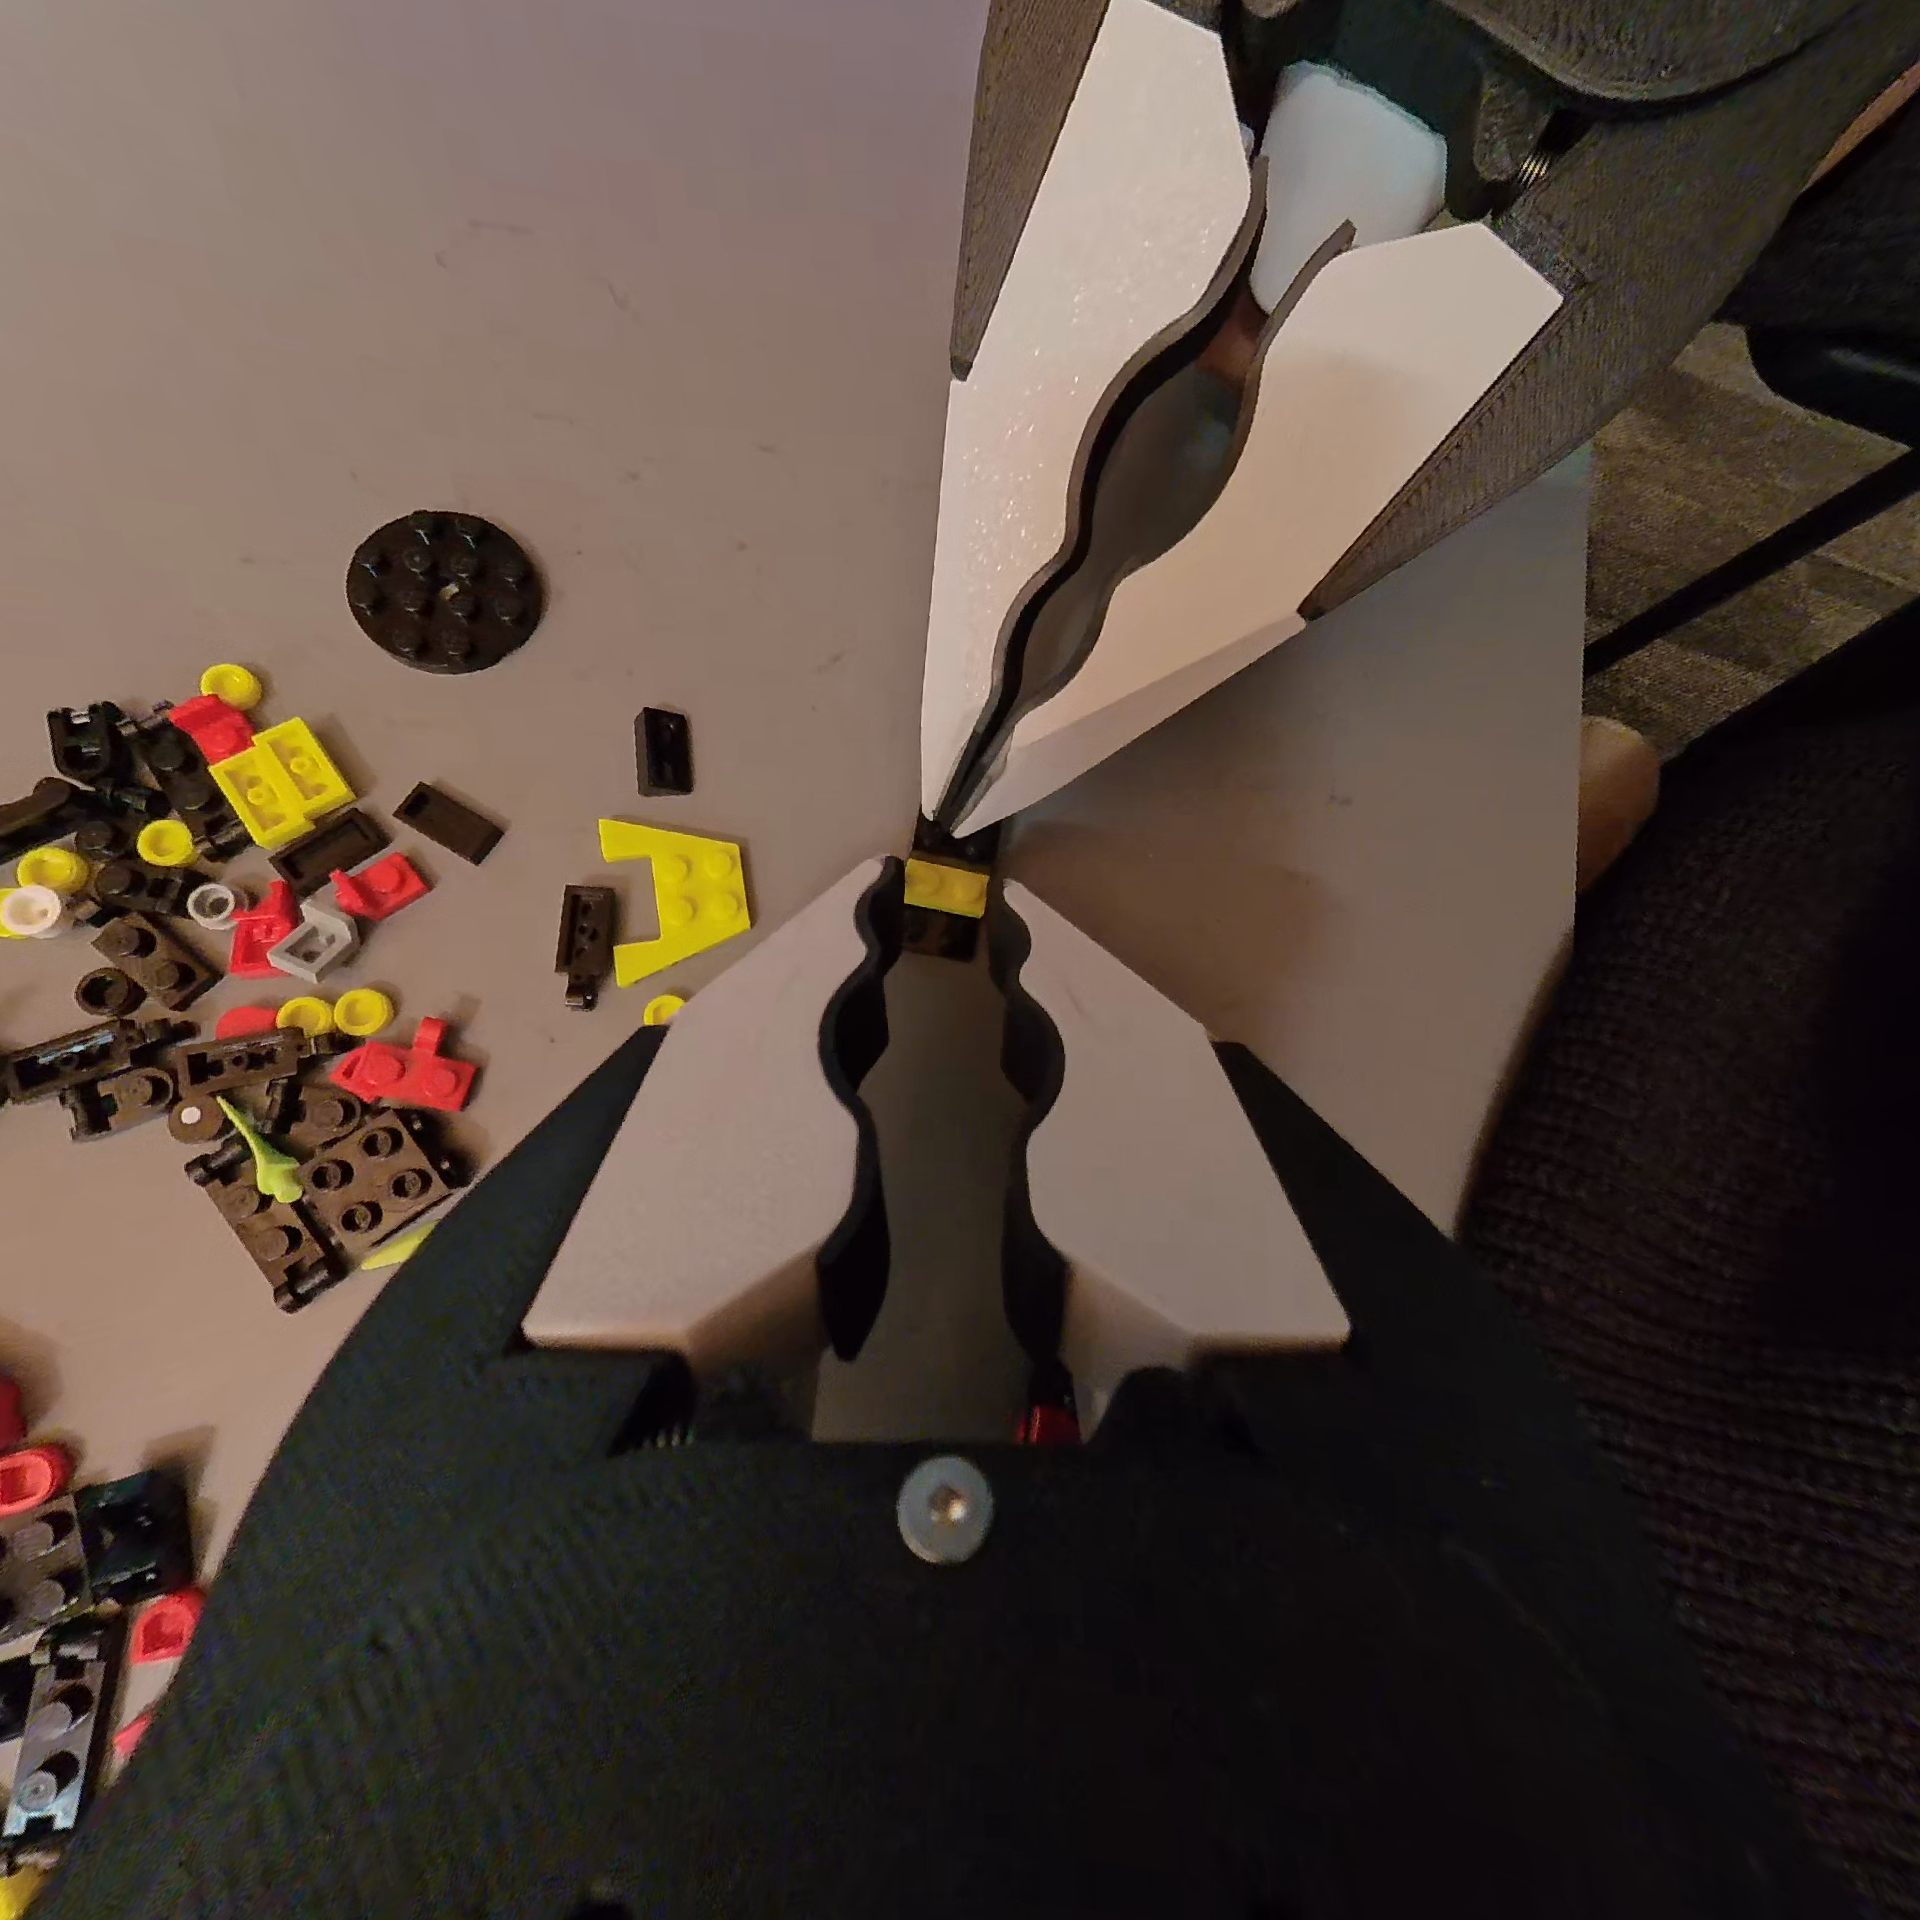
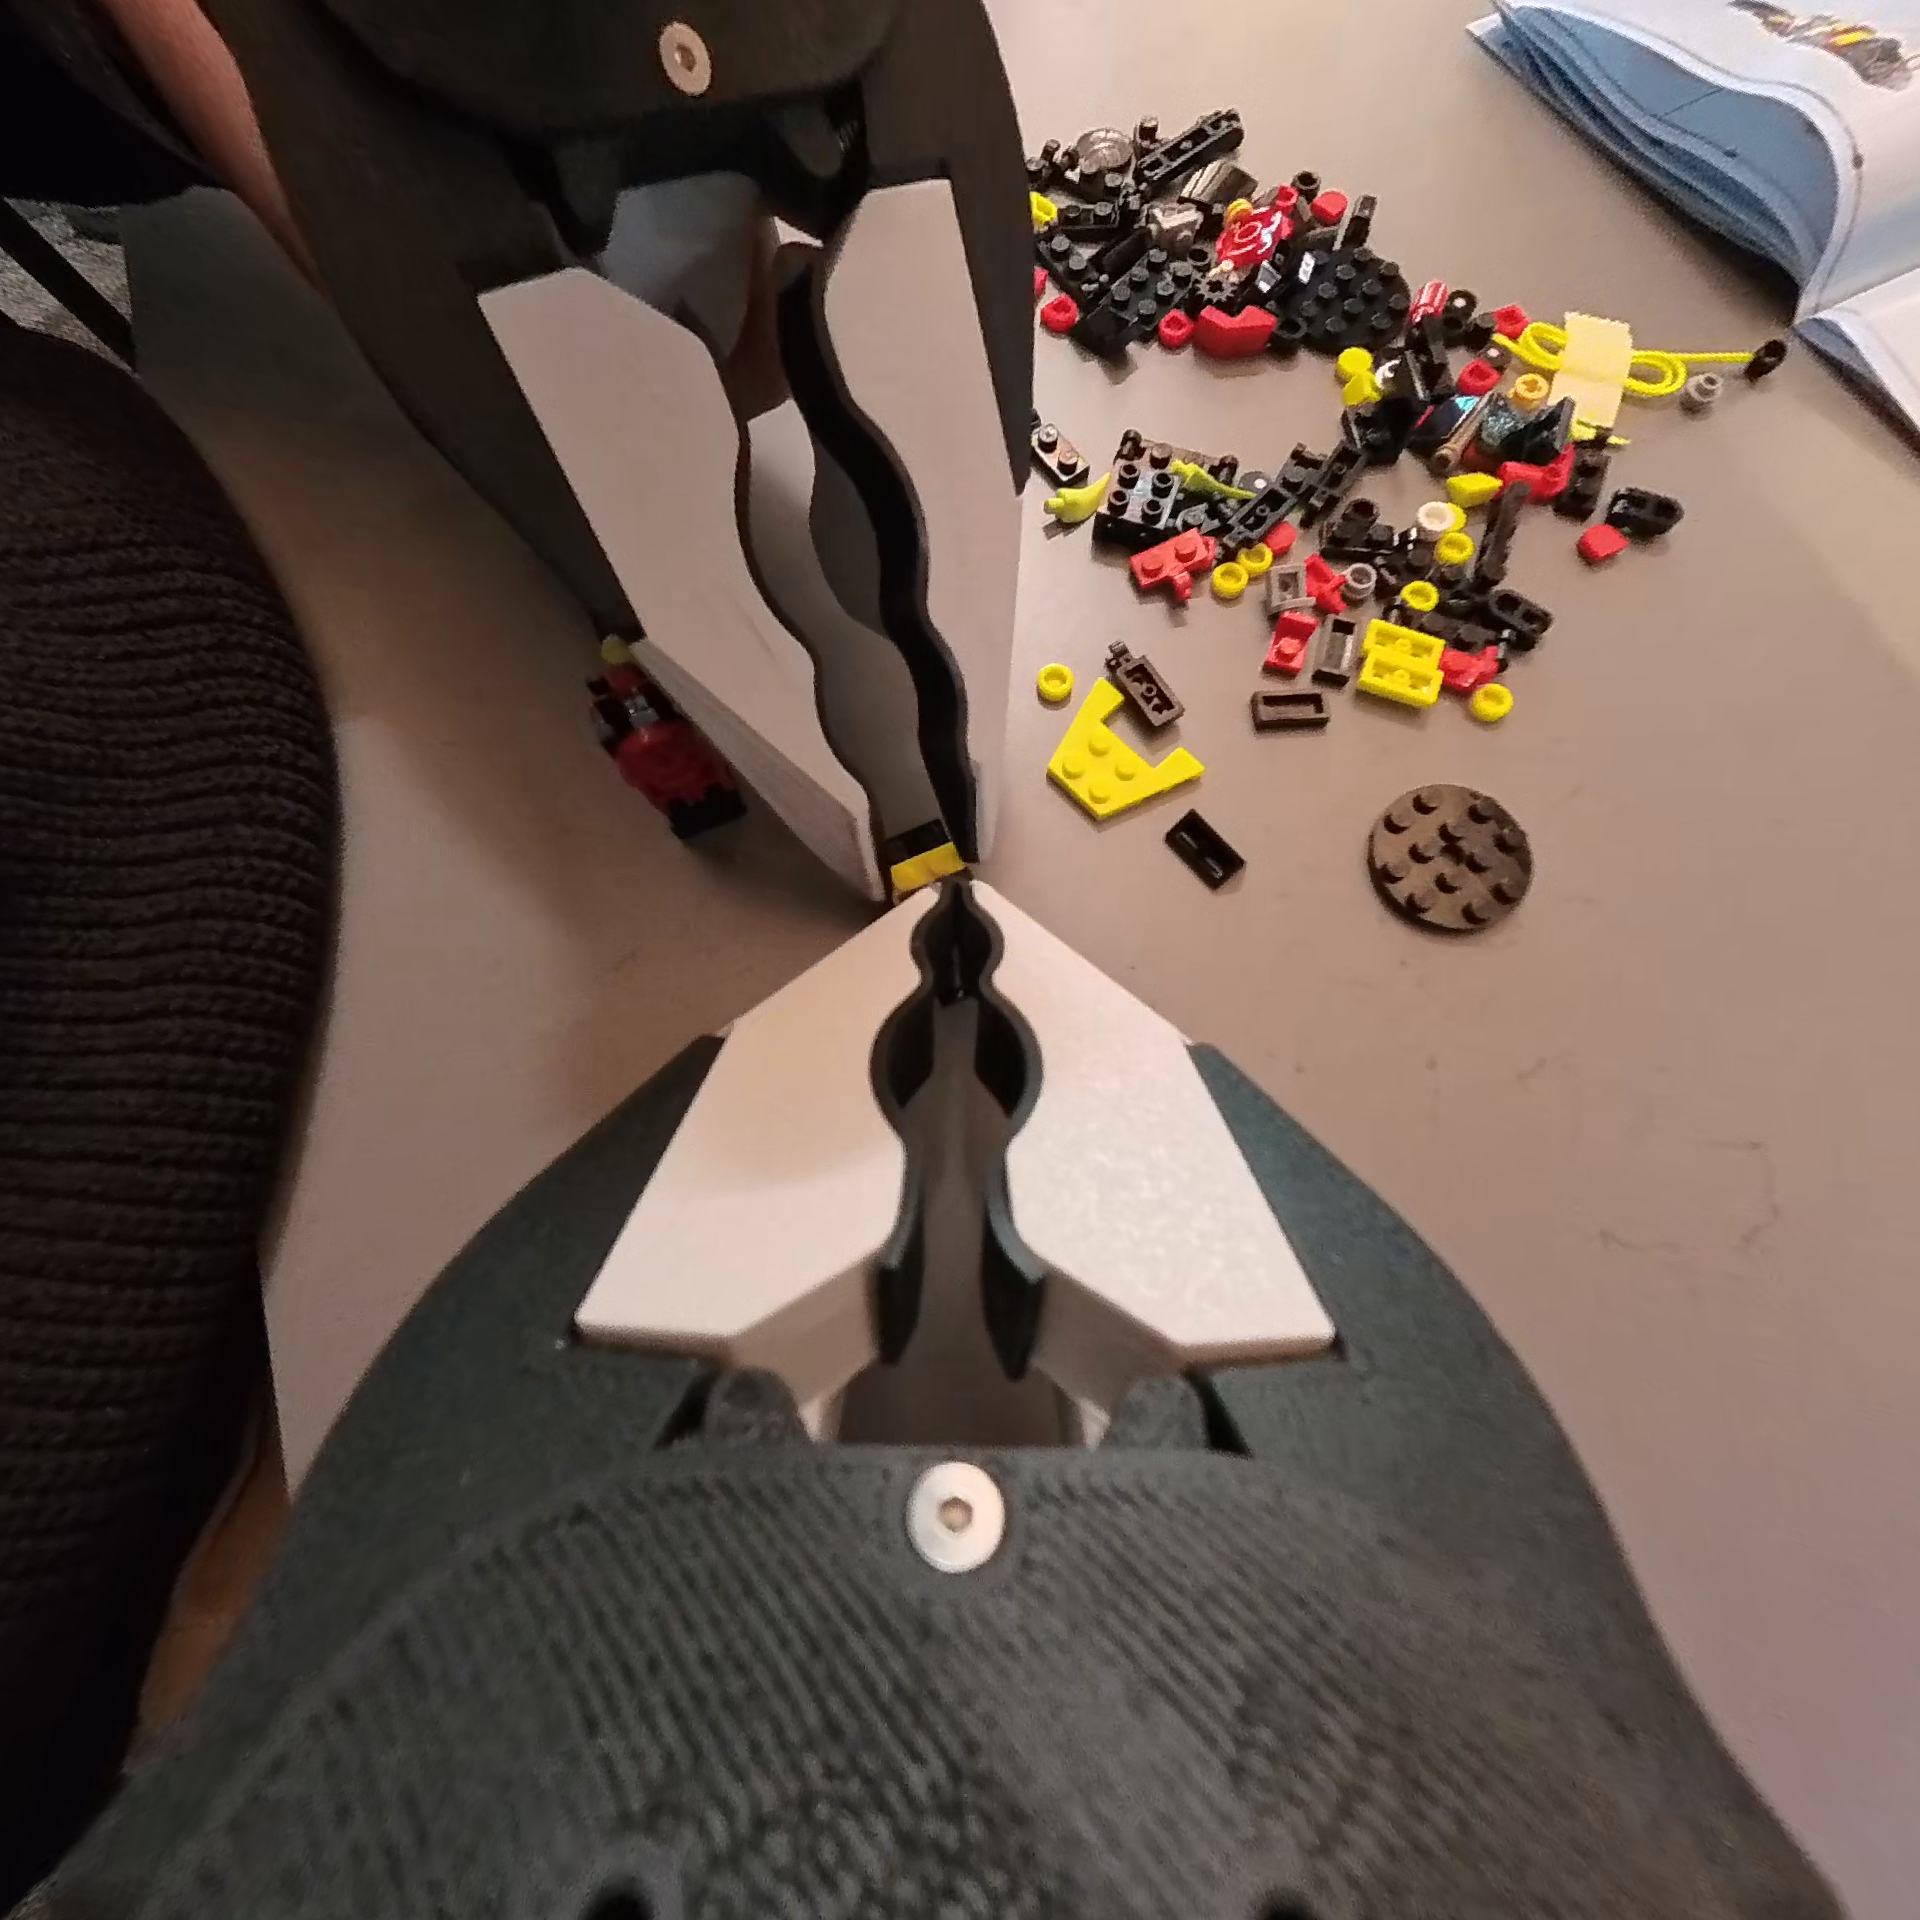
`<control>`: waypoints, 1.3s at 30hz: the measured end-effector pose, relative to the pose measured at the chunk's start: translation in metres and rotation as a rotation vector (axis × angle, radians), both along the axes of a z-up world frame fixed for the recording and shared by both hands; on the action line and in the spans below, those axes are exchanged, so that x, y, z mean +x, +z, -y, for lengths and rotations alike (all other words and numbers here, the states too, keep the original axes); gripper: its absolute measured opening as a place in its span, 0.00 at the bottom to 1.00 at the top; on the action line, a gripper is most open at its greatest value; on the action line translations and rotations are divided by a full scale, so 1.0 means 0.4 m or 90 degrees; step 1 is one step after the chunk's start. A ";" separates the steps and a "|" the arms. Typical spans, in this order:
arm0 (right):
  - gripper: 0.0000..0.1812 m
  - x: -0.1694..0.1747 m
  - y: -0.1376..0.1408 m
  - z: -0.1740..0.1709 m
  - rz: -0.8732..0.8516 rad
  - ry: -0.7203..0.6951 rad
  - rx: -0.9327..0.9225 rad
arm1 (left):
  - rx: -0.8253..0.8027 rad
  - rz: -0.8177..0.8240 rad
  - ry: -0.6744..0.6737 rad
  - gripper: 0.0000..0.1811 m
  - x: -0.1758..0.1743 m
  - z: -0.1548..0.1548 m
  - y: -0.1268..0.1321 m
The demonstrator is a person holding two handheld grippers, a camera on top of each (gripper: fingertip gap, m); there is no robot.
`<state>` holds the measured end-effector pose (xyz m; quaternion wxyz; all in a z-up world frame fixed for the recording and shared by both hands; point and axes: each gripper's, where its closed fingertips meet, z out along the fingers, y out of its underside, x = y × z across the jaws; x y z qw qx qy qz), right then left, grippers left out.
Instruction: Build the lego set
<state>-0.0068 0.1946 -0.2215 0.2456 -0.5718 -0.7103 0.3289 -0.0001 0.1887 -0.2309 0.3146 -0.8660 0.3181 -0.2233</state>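
My left gripper [image 1: 945, 896] is shut on a small stack, a yellow plate on a black piece [image 1: 943, 885]. It holds the stack above the table near its right edge. My right gripper [image 2: 956, 912] is shut on a thin black piece [image 2: 951, 971] and meets the stack tip to tip. In the left wrist view the right gripper [image 1: 951, 821] comes down from the top onto the stack. In the right wrist view the left gripper [image 2: 925, 857] comes from the top with the yellow-and-black stack [image 2: 920, 860]. Whether the black piece is joined to the stack is hidden.
On the grey table [image 1: 520, 312] lie a yellow wedge plate [image 1: 681, 894], a black round plate [image 1: 447, 592], a small black plate [image 1: 663, 750] and a pile of black, red and yellow parts [image 2: 1351, 468]. An open instruction booklet [image 2: 1714, 135] lies far right. A small red-and-black build [image 2: 665, 748] stands behind the left gripper. My left and right fingertips are right by each other.
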 end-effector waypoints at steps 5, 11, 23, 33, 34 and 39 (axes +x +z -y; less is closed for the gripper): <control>0.00 0.001 0.000 0.001 0.004 0.000 -0.001 | -0.019 0.002 0.008 0.07 0.001 0.001 -0.001; 0.00 0.002 -0.001 0.002 0.012 0.001 0.006 | -0.046 0.018 0.018 0.07 0.001 0.003 -0.003; 0.00 0.002 -0.001 0.000 0.014 -0.001 0.015 | -0.085 0.033 0.053 0.08 0.003 0.001 -0.007; 0.00 -0.001 0.001 0.012 -0.001 -0.001 -0.029 | -0.117 0.111 0.057 0.16 0.005 0.007 0.006; 0.00 -0.001 0.001 0.012 0.000 0.000 -0.034 | -0.114 0.122 0.065 0.19 0.002 0.005 0.013; 0.00 -0.001 0.012 -0.005 -0.013 -0.009 -0.005 | -0.064 0.113 0.108 0.31 -0.044 -0.014 0.030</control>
